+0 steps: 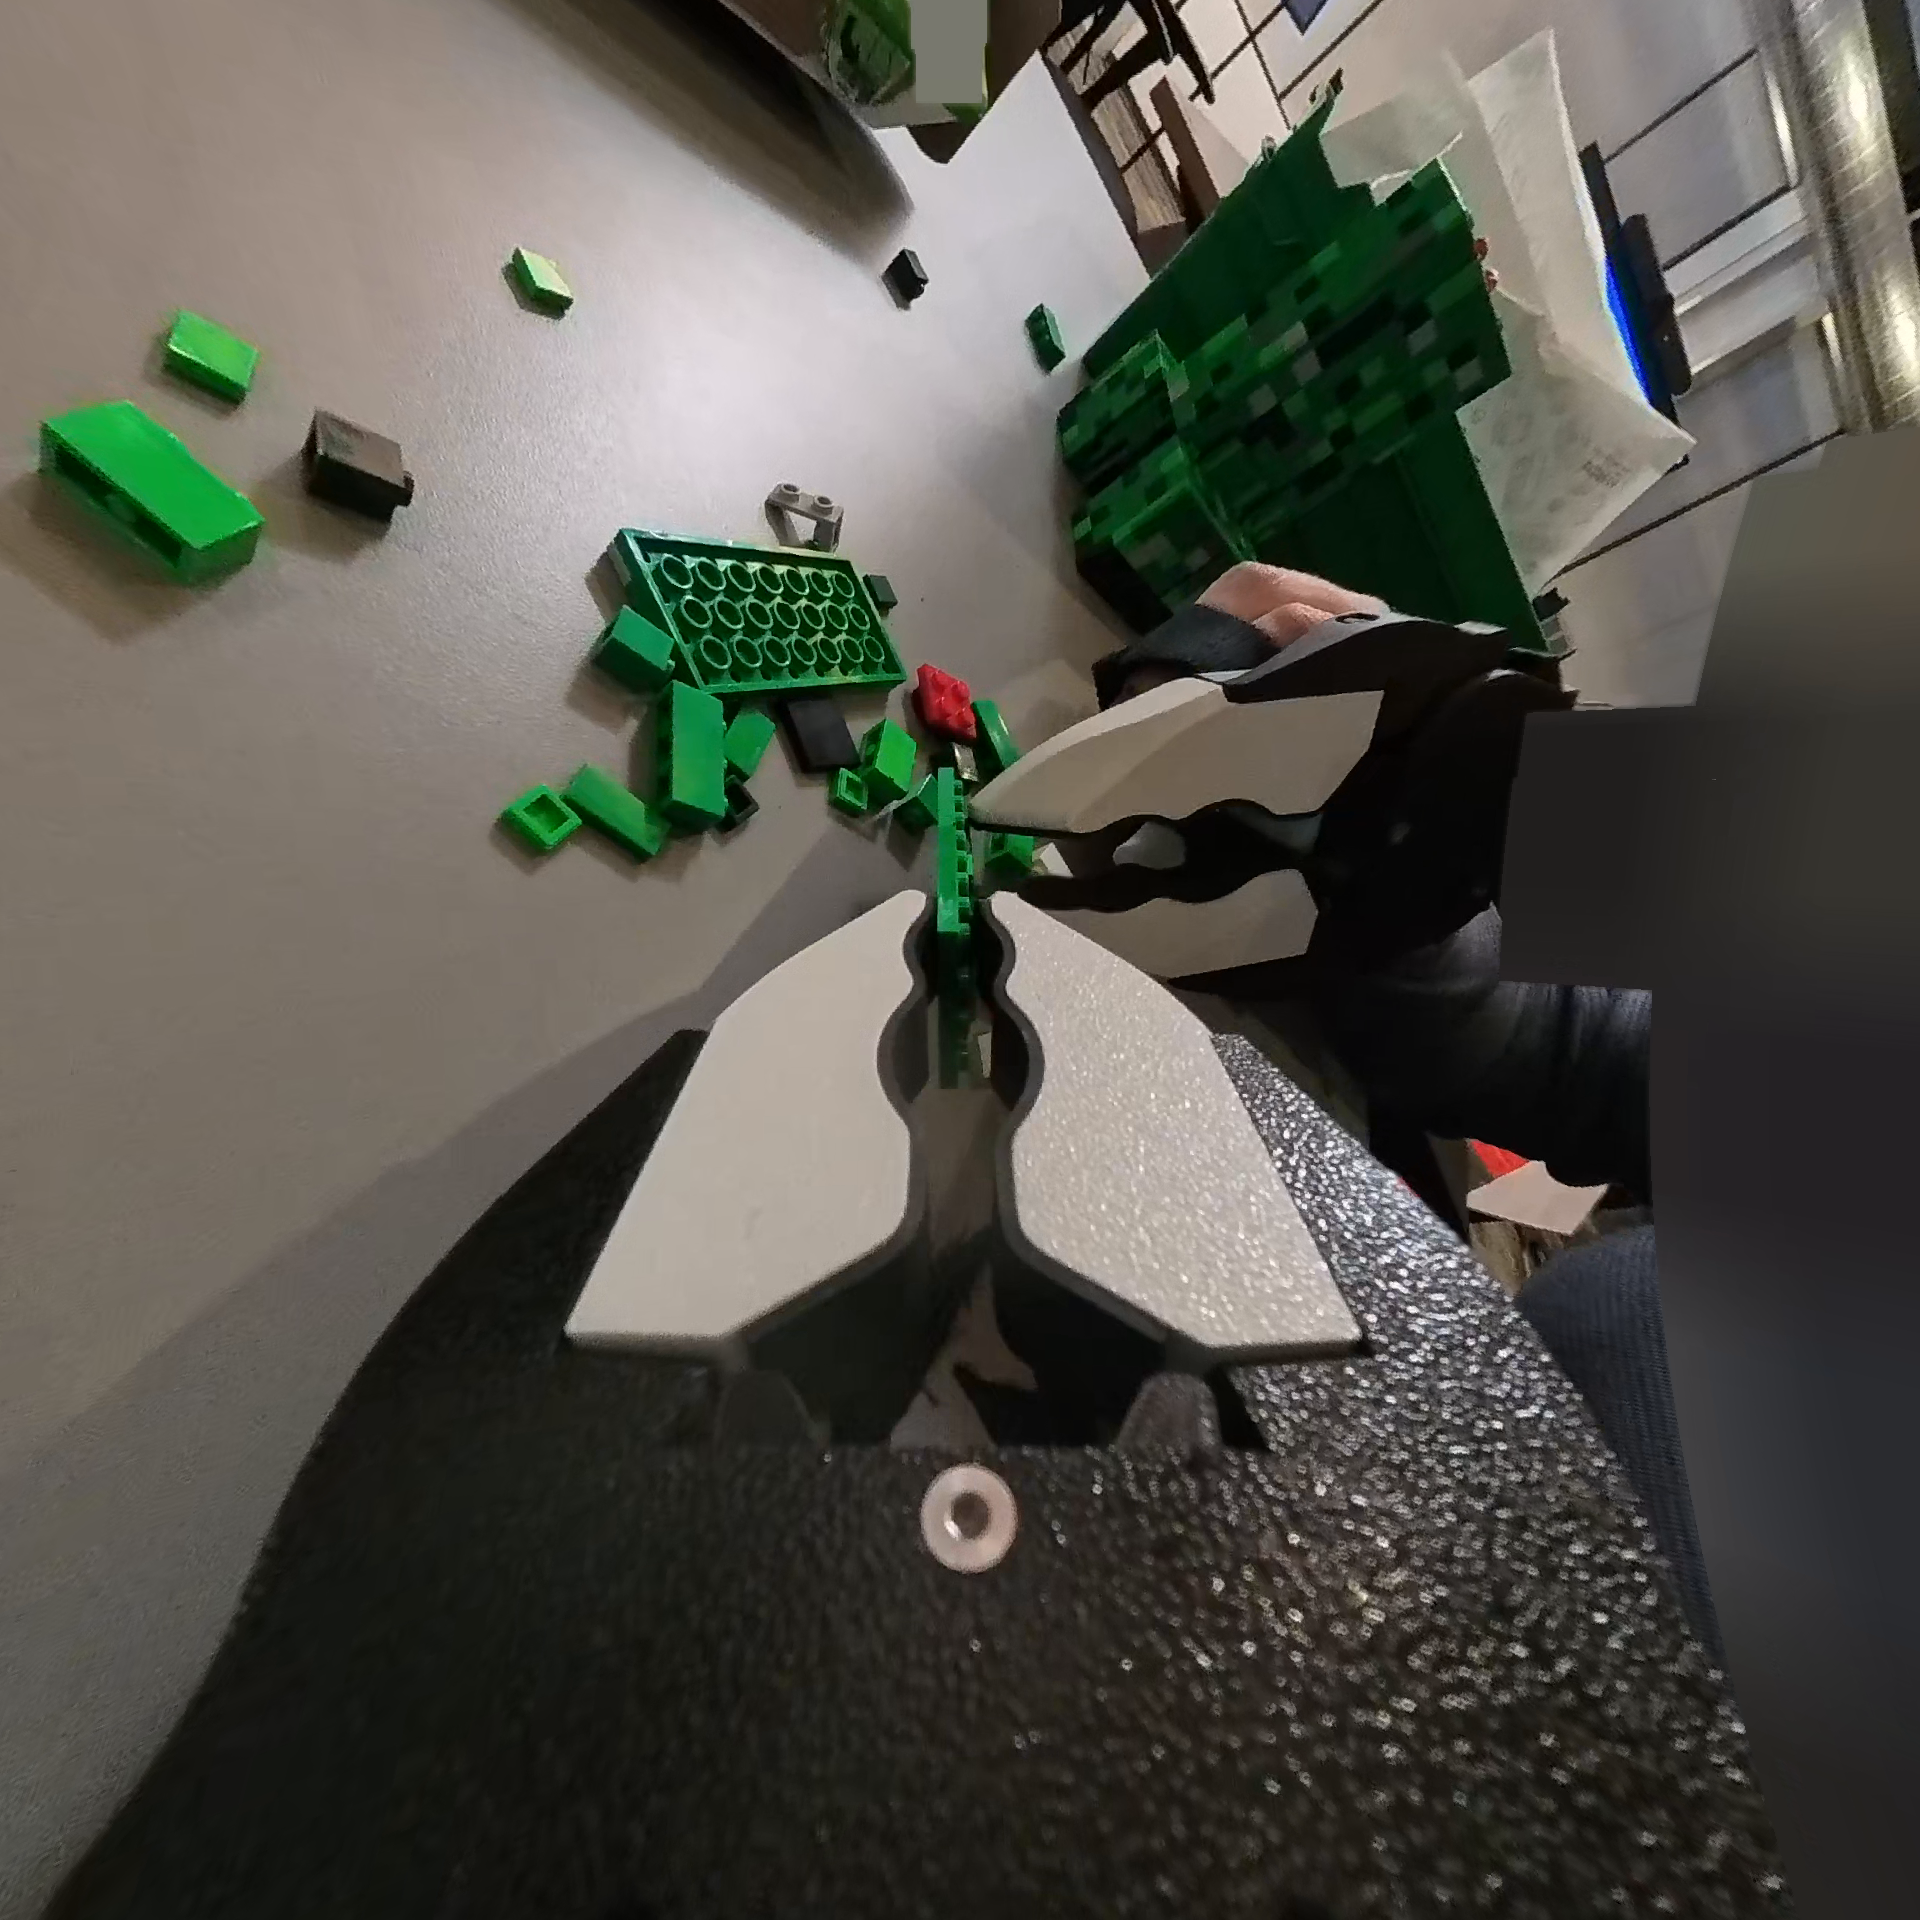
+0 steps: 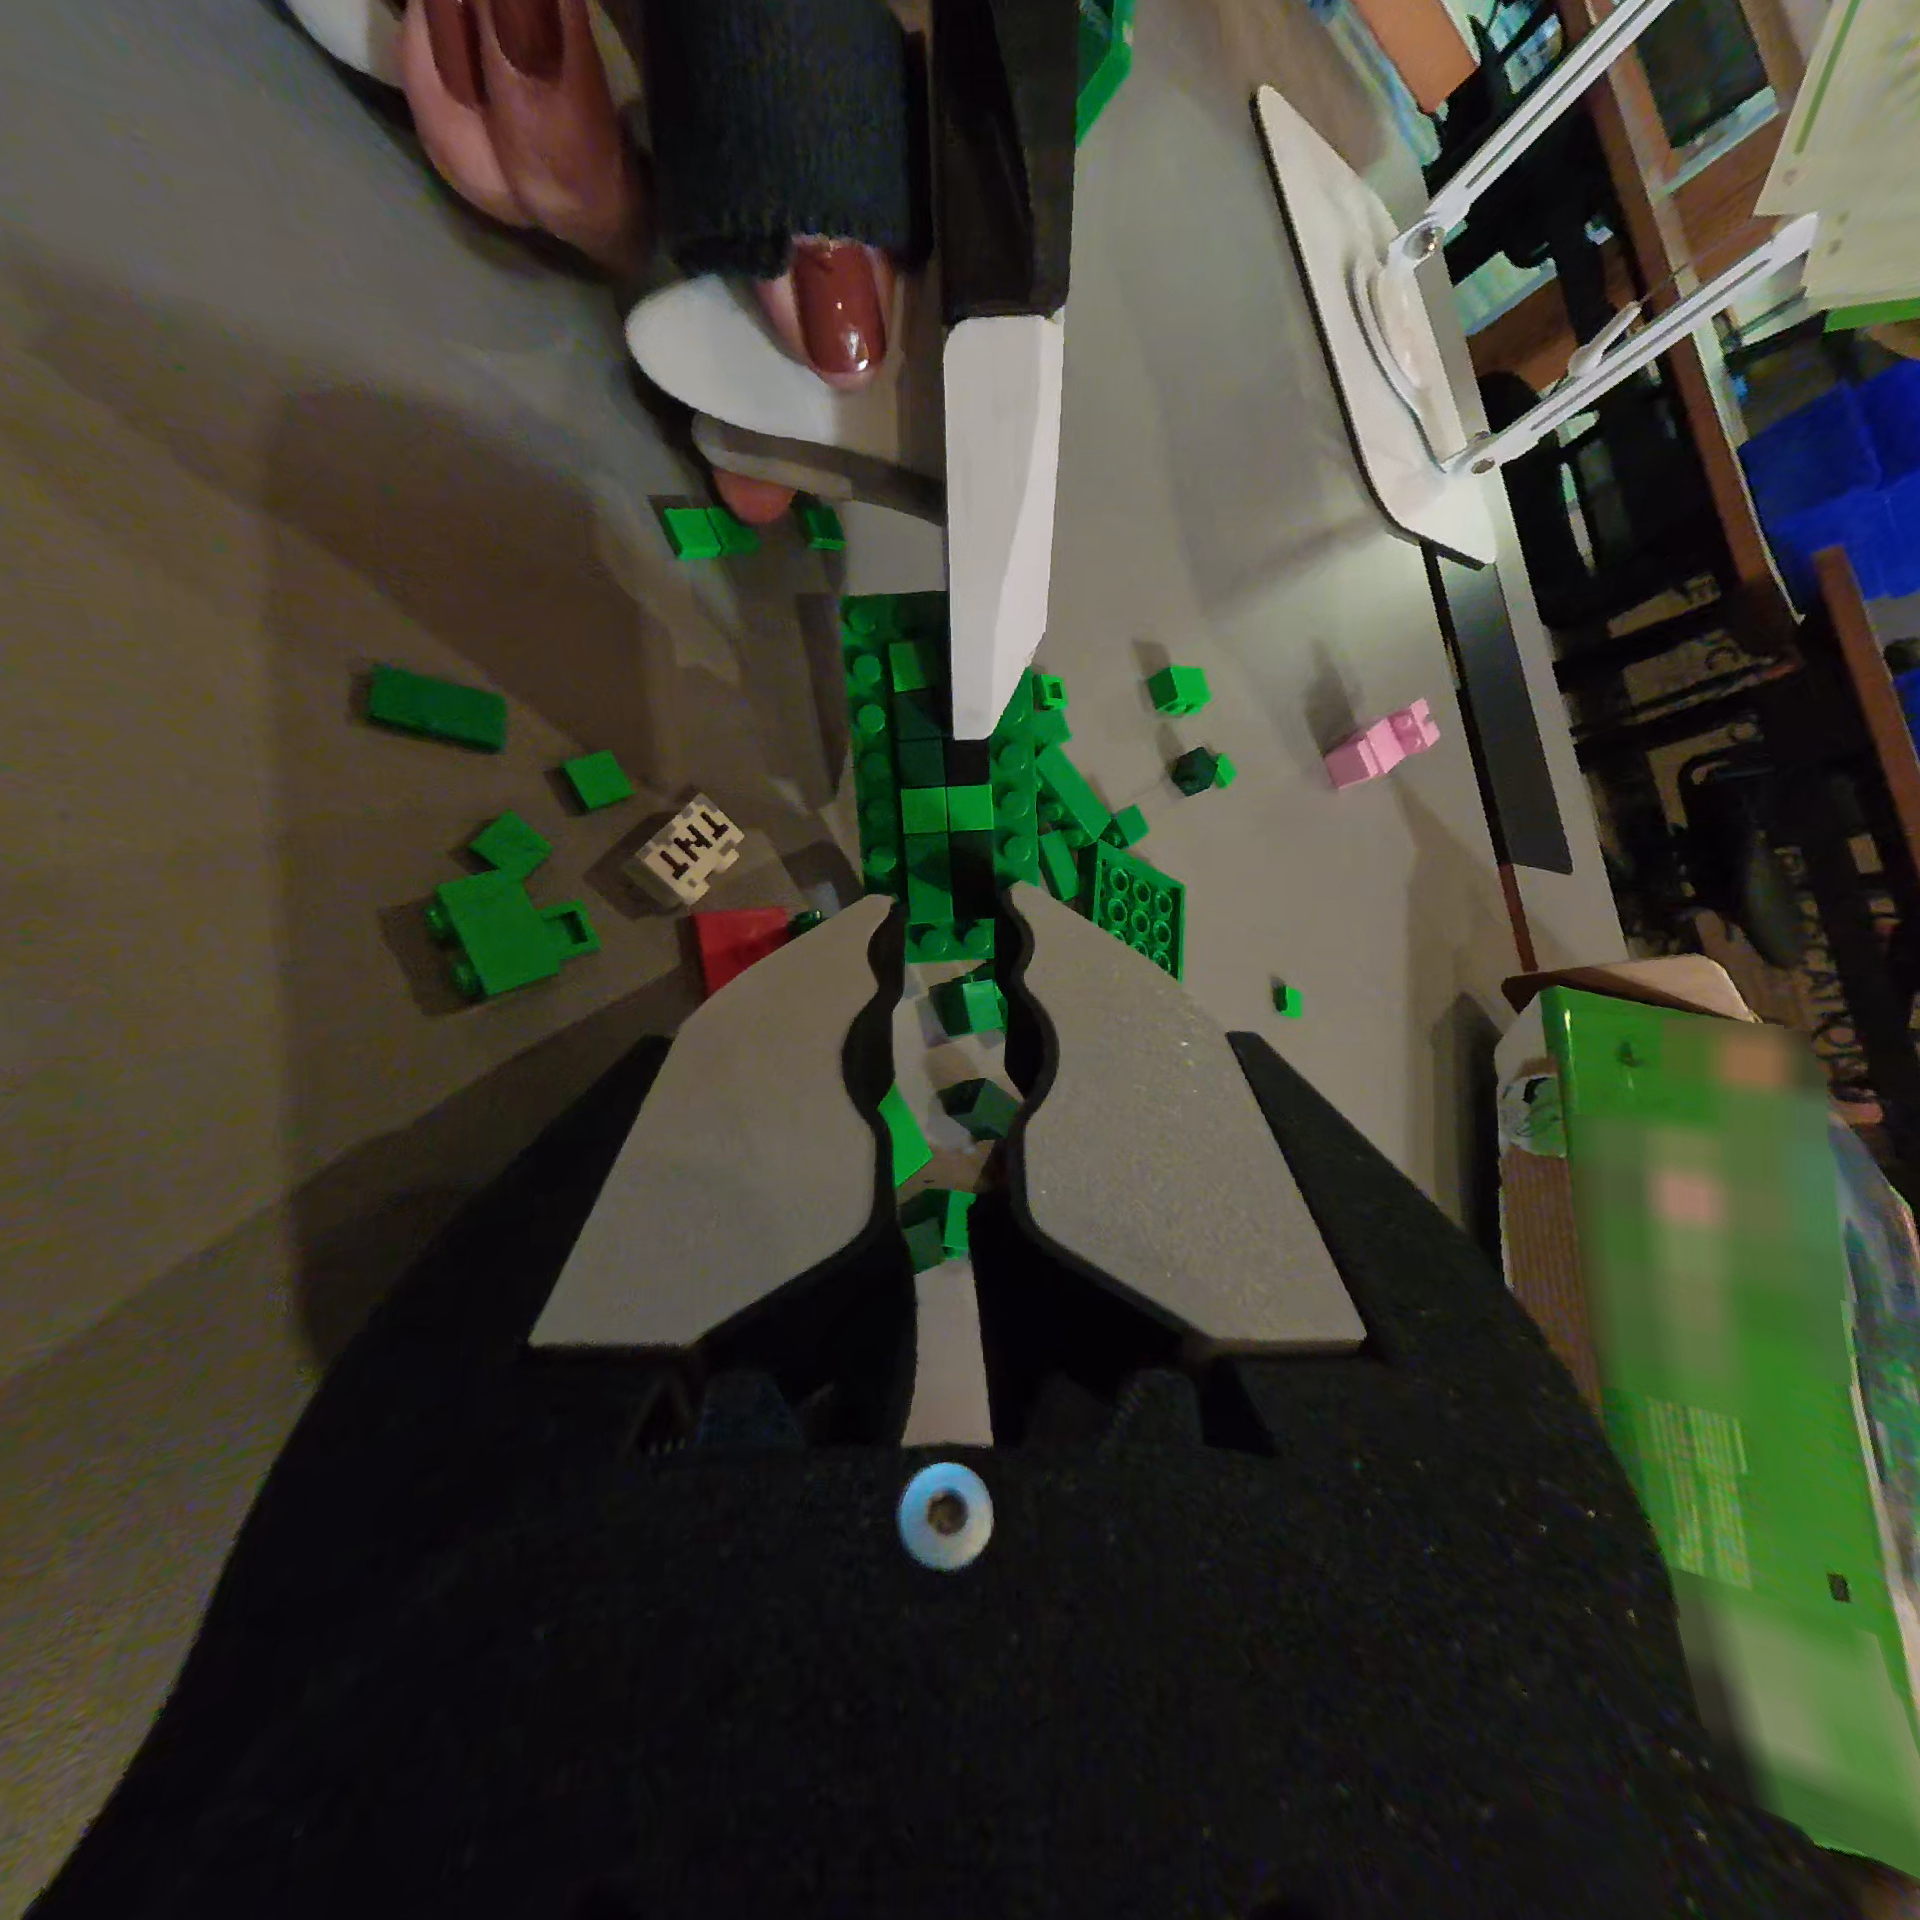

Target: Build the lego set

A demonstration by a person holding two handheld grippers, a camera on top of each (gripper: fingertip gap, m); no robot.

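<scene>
Left hand-held gripper (image 1: 958, 914) pinches green plate assembly (image 1: 954, 883) edge-on, right hand-held gripper (image 1: 1023, 847) spread beside it, loose bricks (image 1: 686, 758) behind.

Two grippers (image 1: 961, 914) (image 2: 951, 914) — one pink brick (image 2: 1382, 743) — one red brick (image 1: 943, 698).

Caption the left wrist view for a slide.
Left gripper clamps a green studded plate edge-on while the right gripper meets it above loose green bricks on the grey table.

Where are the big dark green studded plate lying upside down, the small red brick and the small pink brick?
big dark green plate (image 1: 764, 623): left wrist view, middle of its underside.
small red brick (image 1: 943, 698): left wrist view, studded top.
small pink brick (image 2: 1382, 744): right wrist view, its side.
</scene>
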